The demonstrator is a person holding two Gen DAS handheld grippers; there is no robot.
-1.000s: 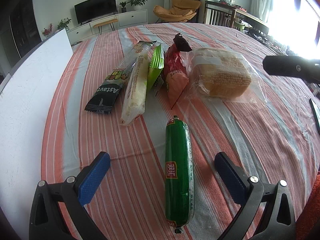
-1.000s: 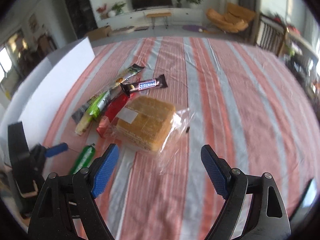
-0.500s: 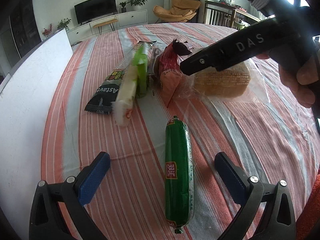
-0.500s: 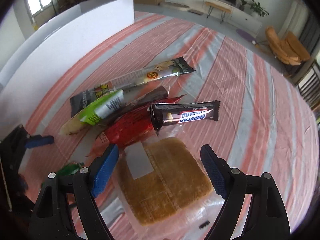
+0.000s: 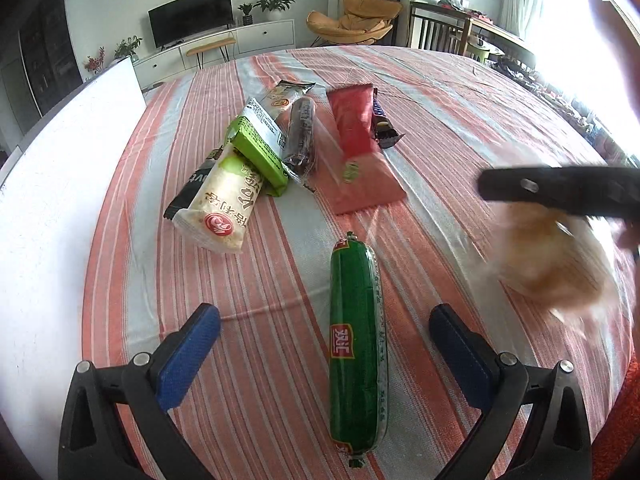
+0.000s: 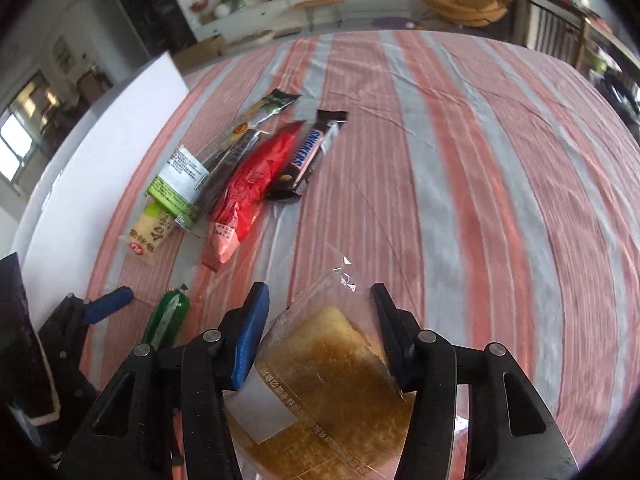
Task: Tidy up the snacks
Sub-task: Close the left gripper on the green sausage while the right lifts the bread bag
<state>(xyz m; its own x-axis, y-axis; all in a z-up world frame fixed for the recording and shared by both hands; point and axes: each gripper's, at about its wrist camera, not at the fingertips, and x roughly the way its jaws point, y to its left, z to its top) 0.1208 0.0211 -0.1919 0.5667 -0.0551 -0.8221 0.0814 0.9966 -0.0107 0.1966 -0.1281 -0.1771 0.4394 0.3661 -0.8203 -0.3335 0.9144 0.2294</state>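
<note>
Bagged bread (image 6: 332, 392) between the blue pads of the right gripper (image 6: 320, 316), jaws closing on it, clear wrapper pressed on both sides; in the left wrist view, a blurred tan shape (image 5: 552, 260) under the black arm of that gripper (image 5: 560, 192), near the right edge of the striped tablecloth (image 5: 460, 92).

Further out on the cloth, a loose row of snacks: chocolate bar (image 6: 310, 156) beside a red packet (image 6: 250, 184), then a dark wrapped bar (image 6: 230, 164), a green-and-white packet (image 6: 176, 184) and a pale cream packet (image 6: 150, 232), some overlapping. Under them, a long dark-ended packet (image 6: 268, 108).

Nearer, apart from the row, a green sausage (image 5: 356, 344) lying lengthwise between the fingers of the left gripper (image 5: 324, 344), jaws wide apart, pads clear of it, nothing held.

Along the left edge, a white board (image 5: 60, 184). Beyond the table, a television (image 5: 190, 14), a low white cabinet (image 5: 240, 40) and an orange chair (image 5: 356, 18).
</note>
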